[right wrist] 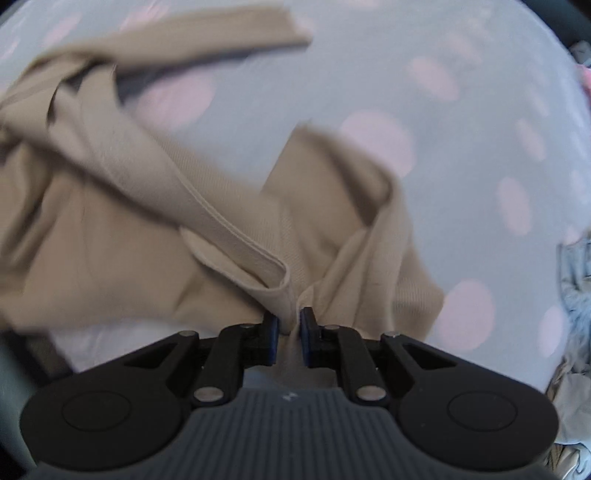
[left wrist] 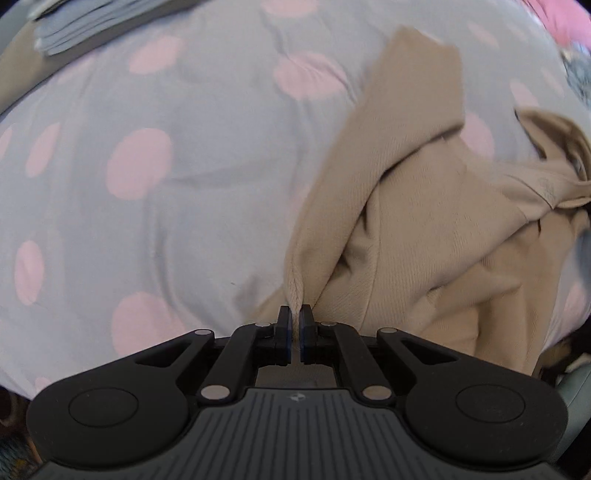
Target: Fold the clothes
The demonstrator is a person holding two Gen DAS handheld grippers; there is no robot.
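Polka-dot sheet bare leftward, left gripper and right gripper each pinching beige garment hem

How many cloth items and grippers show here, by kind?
Beige garment: 1
Dotted sheet: 1
Folded grey stack: 1
Grippers, left gripper and right gripper, jaws shut on the garment: 2
Total: 5
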